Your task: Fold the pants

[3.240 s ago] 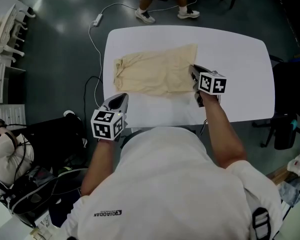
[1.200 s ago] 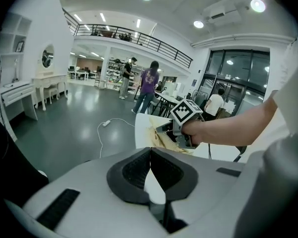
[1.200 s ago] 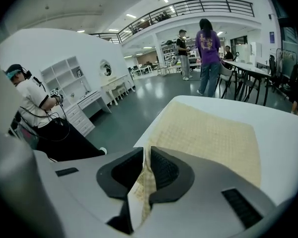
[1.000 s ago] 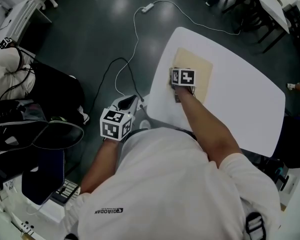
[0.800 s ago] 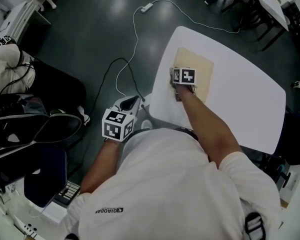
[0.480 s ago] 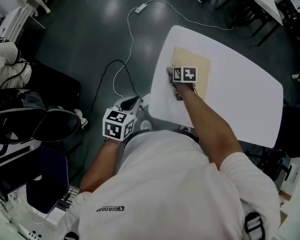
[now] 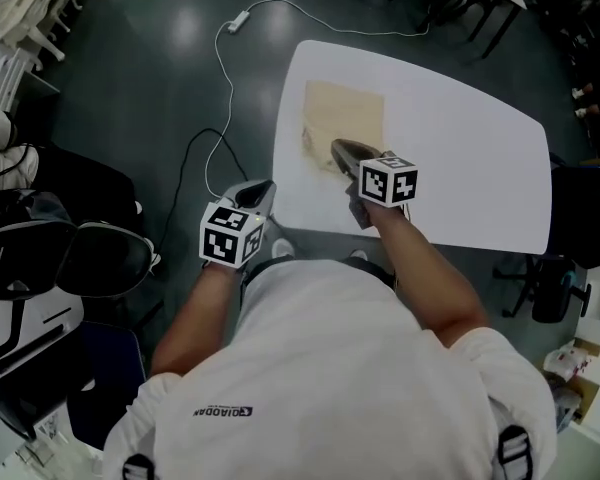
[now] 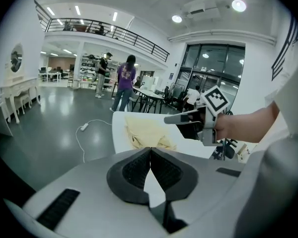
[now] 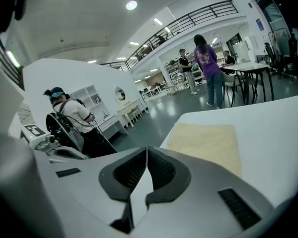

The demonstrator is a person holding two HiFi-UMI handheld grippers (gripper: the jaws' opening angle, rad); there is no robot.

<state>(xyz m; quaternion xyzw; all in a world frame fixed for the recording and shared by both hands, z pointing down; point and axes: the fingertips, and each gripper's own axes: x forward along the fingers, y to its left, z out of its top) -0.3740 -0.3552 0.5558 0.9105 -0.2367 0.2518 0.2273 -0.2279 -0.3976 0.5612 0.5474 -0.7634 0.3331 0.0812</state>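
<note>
Pants: cream-coloured, folded to a compact rectangle, lying flat on the white table. They sit on the far-left part of the tabletop, with their left side close along the table's left edge. The right gripper view shows the pants with straight, clean far and right edges. The left gripper view shows the near end of the pants rumpled, with loose folds.

Right gripper: it is held over the near end of the pants, pointing far-left. In its own view the right gripper has its jaws pressed together with nothing between them. Seen from the left gripper view, the right gripper hangs above the cloth with a gap below it, and no contact is visible. Its marker cube is over the near edge of the table.

Left gripper: it is off the table, over the dark floor just beside the near-left corner. In its own view the left gripper is clenched and empty, pads touching. It faces the table and the pants.

Surroundings: a white cable runs across the floor left of the table, to a power strip on the far side. A standing person in a purple top is beyond the far end of the table. A seated person wearing headgear is at the left of the right gripper view, well apart from the table.
</note>
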